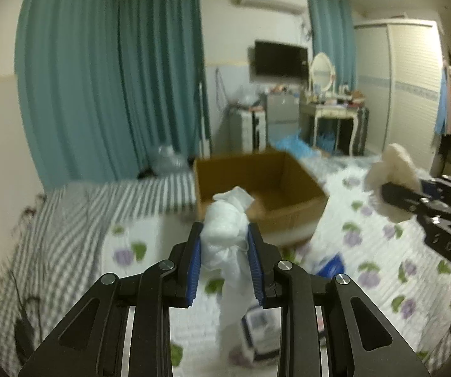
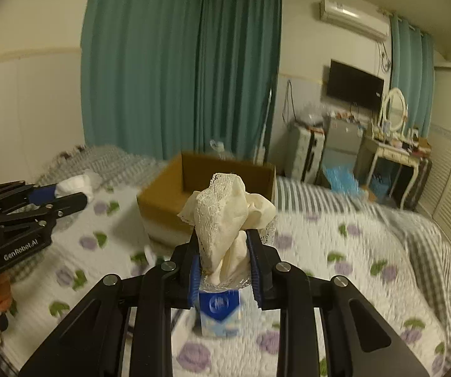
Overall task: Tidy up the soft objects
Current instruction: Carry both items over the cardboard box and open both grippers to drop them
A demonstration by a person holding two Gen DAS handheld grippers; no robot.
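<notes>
Bedroom with teal curtains (image 2: 178, 69), a wall television (image 2: 354, 84) and an air conditioner (image 2: 351, 19). Bed (image 2: 335, 251) carries a floral quilt and an open cardboard box (image 2: 213, 185). Left tool (image 1: 224, 238) pinches a white cloth (image 1: 225, 220) above the quilt, short of the box. Right tool (image 2: 224, 245) pinches a cream lace cloth (image 2: 225, 210) above a blue tissue pack (image 2: 220, 311). Left tool body reads "GenRobot.AI".

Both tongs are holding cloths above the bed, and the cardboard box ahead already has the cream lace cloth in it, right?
Not quite. The cream lace cloth is not in the box; the right tongs grip it, as the right wrist view shows. The left tongs do hold a white cloth above the bed.
</notes>
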